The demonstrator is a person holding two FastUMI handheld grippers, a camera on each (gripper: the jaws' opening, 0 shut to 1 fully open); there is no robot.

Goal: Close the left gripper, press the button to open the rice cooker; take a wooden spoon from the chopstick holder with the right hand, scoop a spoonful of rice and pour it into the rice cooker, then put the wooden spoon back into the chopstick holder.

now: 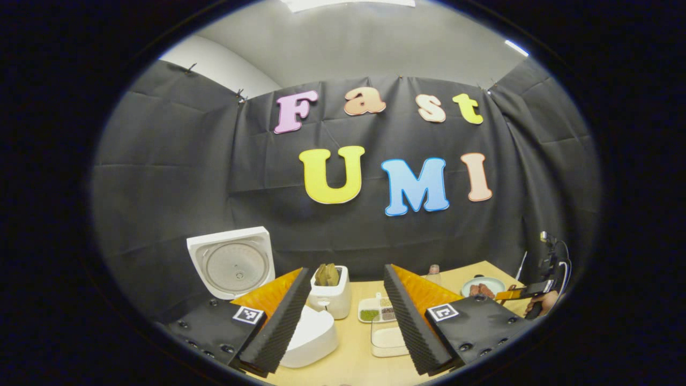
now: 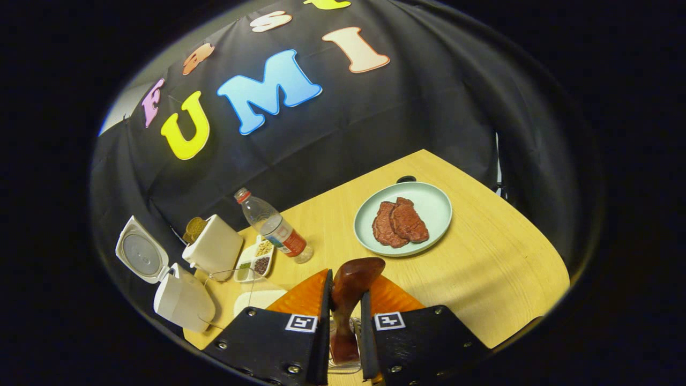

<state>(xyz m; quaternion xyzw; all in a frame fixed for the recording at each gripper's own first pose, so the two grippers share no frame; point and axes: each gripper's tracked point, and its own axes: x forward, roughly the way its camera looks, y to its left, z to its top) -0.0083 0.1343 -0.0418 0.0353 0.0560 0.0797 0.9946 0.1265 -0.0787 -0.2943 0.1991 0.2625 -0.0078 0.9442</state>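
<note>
Clamping the wooden spoon [image 2: 348, 300] by its handle, the right gripper [image 2: 345, 316] holds the bowl up ahead of its fingers. Wide apart and empty, the left gripper [image 1: 343, 316] faces the rice cooker [image 1: 308, 335], lid raised, just ahead.

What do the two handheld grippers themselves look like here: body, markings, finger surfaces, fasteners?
The left gripper has black plates studded with round fasteners, each plate bearing a square black-and-white tag, and ribbed, foam-like inner faces on its fingers. The right gripper has the same black plates, with tags and screws. Farther off in the left gripper view, cables trail above that gripper.
</note>
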